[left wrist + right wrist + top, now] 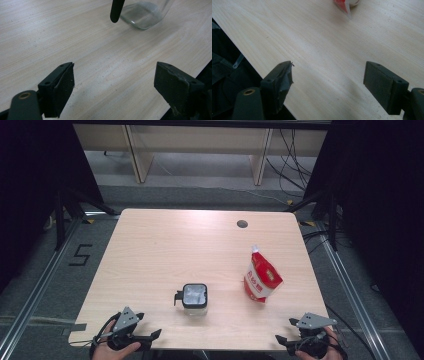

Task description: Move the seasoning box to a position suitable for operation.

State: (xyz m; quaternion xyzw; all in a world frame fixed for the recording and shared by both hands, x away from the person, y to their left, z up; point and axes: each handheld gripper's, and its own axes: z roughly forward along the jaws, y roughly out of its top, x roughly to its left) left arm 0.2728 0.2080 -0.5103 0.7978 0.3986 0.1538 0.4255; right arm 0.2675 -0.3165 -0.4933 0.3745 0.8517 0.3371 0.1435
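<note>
While both hands rest at the near table (150, 250) edge, left gripper (148, 329) and right gripper (285, 331) stand with jaws apart, empty; beyond them sits a glass jar (194, 297), and farther right a red pouch (262, 277).

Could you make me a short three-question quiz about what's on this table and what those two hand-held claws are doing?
1. True or false: the left claw is clamped on the glass jar.
2. Which thing stands nearer the right claw: (a) the glass jar, (b) the red and white pouch, (c) the round hole in the table?
3. Fill in: both claws sit near the table's ____ edge, as the high view shows it.

Key
1. False: its jaws stand open over bare wood, with the jar farther off.
2. b
3. Near (bottom) edge, where the person's hands come in.
</note>
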